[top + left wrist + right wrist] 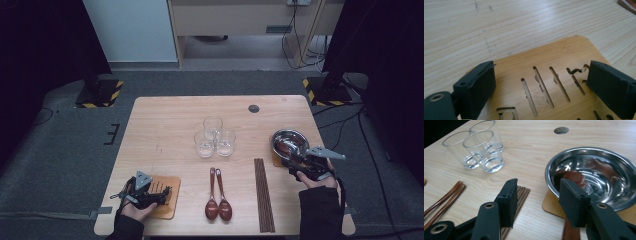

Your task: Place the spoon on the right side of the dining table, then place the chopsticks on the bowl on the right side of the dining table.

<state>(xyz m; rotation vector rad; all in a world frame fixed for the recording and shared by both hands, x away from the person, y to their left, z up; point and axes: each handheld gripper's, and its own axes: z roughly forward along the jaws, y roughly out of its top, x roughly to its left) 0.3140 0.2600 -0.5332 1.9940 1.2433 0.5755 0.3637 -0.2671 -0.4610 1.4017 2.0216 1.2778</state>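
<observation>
Up at the table's right edge, the steel bowl (290, 141) sits on a wooden coaster (552, 203), a brown spoon (574, 178) lying inside it with its handle running out over the near rim. The right gripper (300, 161) hovers just at that rim; its jaws stand apart either side of the handle, pads not pressing it. To its left lie the chopsticks (263, 194), with bare tabletop between them and the bowl. Farther left rest two brown spoons (218, 196), and behind them three glasses (215, 137) cluster together. The left gripper (161, 195) rests over a slotted wooden mat (564, 65) near the table's front left corner, jaws spread wide, nothing between them.
</observation>
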